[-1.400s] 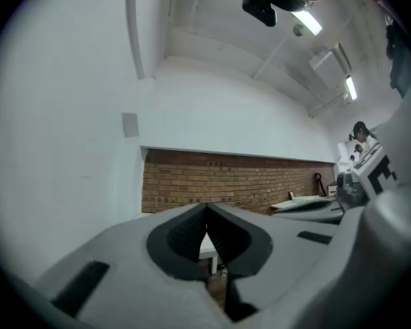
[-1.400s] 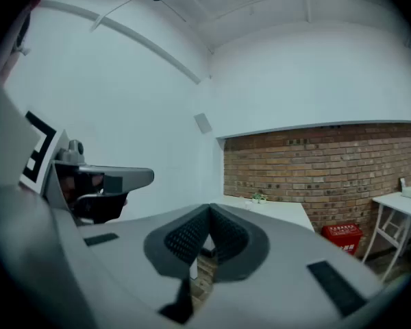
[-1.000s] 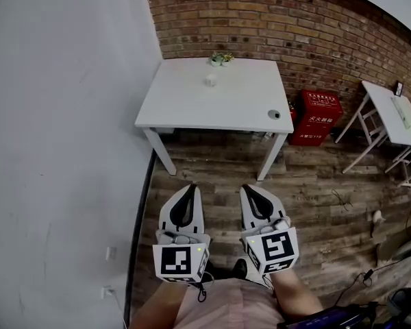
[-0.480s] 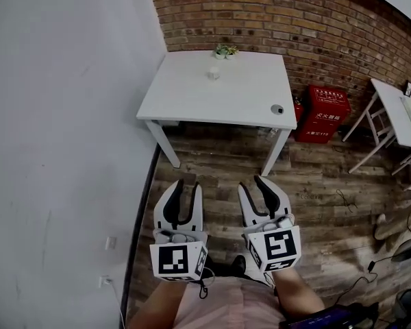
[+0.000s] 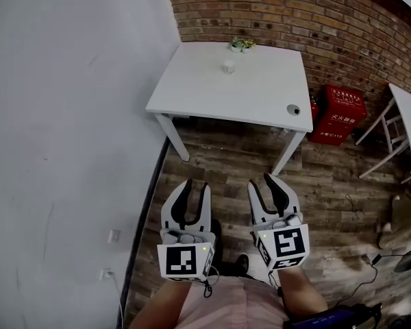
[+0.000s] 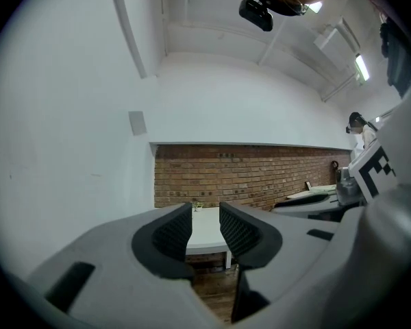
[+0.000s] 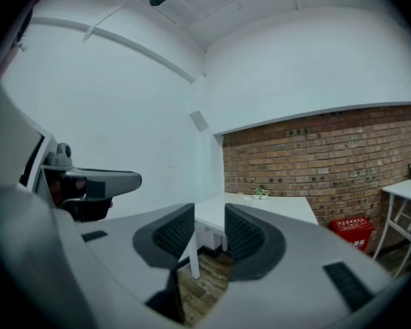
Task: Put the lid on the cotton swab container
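Note:
A small white cotton swab container (image 5: 228,66) stands toward the back of the white table (image 5: 212,94). A small round lid (image 5: 292,110) lies near the table's front right corner. My left gripper (image 5: 194,188) and right gripper (image 5: 263,183) hang side by side over the wooden floor, well short of the table. Both stand open, the right wider than the left, with nothing between the jaws. In the left gripper view the left gripper (image 6: 205,219) frames the table (image 6: 205,230). In the right gripper view the right gripper (image 7: 209,219) points at the table (image 7: 274,208).
A small potted plant (image 5: 242,44) sits at the table's back edge against the brick wall (image 5: 315,19). A red box (image 5: 342,114) stands on the floor right of the table. A white wall (image 5: 68,149) runs along the left. Another white table (image 5: 407,108) is at the far right.
Both grippers' jaws were shut a second ago and now stand open. The view has moved forward, and the table sits a little more to the right.

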Demonstrator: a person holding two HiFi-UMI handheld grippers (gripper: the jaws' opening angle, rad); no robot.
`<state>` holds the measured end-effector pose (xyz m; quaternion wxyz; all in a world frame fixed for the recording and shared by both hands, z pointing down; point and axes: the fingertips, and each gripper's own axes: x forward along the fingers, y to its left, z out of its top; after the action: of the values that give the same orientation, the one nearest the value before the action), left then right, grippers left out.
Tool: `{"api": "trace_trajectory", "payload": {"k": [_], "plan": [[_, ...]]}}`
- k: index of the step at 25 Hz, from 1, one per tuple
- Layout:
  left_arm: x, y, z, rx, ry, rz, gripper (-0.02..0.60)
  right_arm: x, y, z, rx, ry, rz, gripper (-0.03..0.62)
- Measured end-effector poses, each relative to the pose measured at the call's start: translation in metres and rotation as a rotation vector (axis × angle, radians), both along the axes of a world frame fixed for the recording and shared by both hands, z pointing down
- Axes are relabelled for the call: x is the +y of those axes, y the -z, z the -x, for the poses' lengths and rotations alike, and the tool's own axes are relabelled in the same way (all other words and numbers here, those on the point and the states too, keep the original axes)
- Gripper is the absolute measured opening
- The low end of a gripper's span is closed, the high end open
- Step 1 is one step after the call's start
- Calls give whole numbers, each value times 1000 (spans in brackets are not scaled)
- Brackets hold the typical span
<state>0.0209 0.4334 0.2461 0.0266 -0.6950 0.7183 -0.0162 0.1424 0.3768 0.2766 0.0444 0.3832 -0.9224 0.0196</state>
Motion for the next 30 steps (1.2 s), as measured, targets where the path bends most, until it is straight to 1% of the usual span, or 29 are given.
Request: {"api": "trace_trajectory", "payload": {"k": [3,6,13,17,19,24,30], "plan": [[-21,-14,18,16,-7,24,126,-19,-11,16,14,-9,18,144],[-52,-18,39,27,-18,29,126,-45,-12,34,22,-18,19,144],[-121,-6,94,20,-57,6,124,-106,-6,89,16,-41,18,143],[-150,9,117,15,-80,-31,121,-133,12,110,4,-69,-17,140],[-164,16,124,11,-95,-45,121,-144,21,116,3,-85,-36,137],[-189,17,133,20,-130,-42,114,-166,27,123,12,-125,-45,130],[-215,4,131,40,-166,-10,109,-187,20,122,27,-158,-25,130]]}}
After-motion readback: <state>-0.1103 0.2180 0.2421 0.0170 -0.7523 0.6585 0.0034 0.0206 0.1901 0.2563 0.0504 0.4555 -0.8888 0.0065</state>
